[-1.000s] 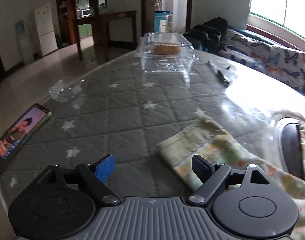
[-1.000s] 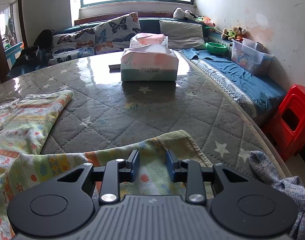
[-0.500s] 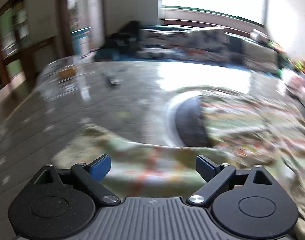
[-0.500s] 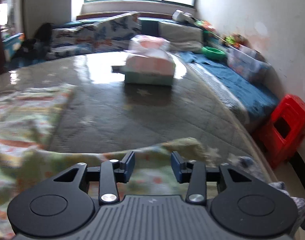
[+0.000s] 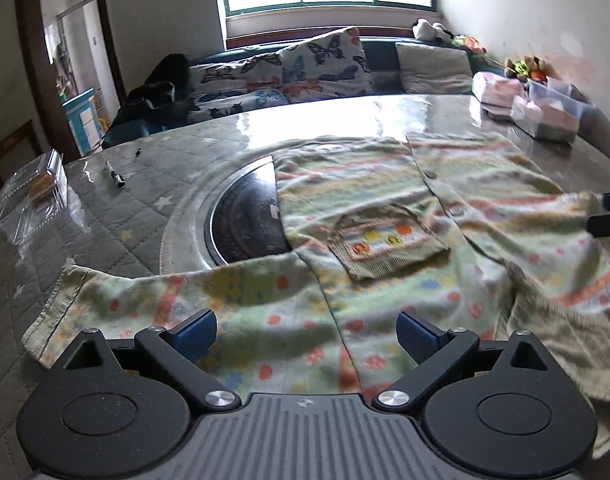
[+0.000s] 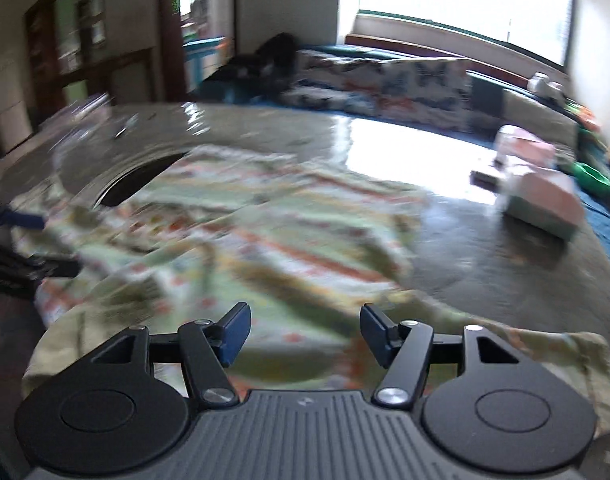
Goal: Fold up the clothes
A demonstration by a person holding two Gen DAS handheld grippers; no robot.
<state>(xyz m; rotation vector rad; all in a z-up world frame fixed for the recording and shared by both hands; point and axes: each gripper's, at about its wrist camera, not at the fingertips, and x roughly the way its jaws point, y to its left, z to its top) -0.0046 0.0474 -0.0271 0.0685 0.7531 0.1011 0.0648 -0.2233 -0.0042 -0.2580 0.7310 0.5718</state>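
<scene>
Green-striped knit cardigan (image 5: 385, 216) spread flat mid-bench, pocket up, one sleeve trailing toward the near edge, partly covering the round burner recess (image 5: 245, 220). Left gripper (image 5: 305, 334) released above that sleeve; right gripper (image 6: 303, 334) released over the other side. Tissue box (image 6: 541, 200) toward the bench's (image 5: 125, 200) far right edge.

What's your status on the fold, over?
Left gripper open, right gripper open, both over the sleeves. Patterned cardigan spread flat, unfolded. Partly covers the table's round burner.
</scene>
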